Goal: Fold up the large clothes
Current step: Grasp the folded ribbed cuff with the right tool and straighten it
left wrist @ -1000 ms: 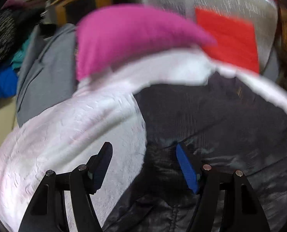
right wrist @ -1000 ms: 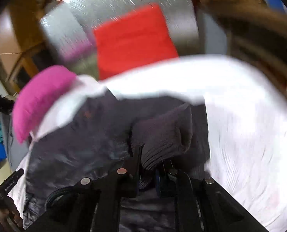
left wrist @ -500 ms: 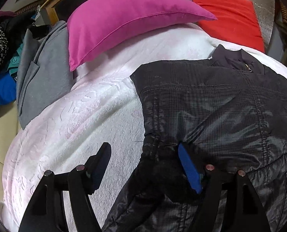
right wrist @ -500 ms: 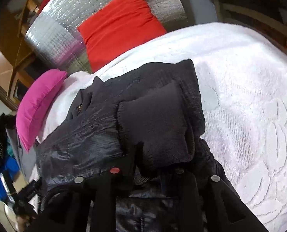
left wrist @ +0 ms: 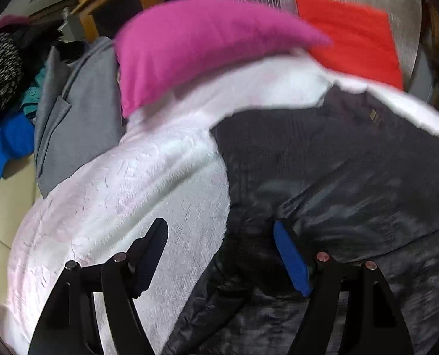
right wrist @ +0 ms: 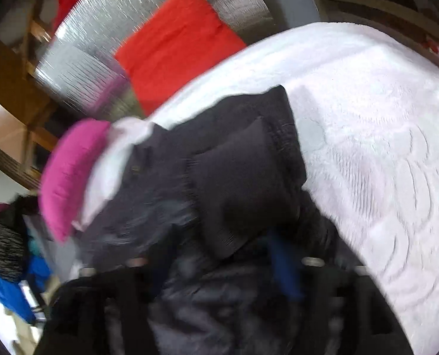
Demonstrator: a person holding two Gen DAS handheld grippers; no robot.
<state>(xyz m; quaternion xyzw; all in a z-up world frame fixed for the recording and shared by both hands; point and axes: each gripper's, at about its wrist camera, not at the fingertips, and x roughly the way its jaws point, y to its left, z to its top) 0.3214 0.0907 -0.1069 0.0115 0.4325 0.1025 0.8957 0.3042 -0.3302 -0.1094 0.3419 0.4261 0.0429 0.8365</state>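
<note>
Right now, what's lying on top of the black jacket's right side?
A ribbed knit cuff with its sleeve is folded over the black jacket. Whatever lies beneath that fold is covered; around the jacket only the white bedspread shows.

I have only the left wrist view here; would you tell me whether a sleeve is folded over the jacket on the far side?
Observer: Yes. In the right wrist view, a sleeve lies across the front of the black jacket, with its knit cuff on top.
Operator: Thank you. Is the right gripper clamped on that cuff?
Observer: It appears not. The right gripper is blurred but looks open, with the cuff's end lying between its spread fingers.
Operator: Is anything lying beside the jacket on that side?
Observer: Only a round grey patch on the white bedspread, right next to the folded sleeve.
</note>
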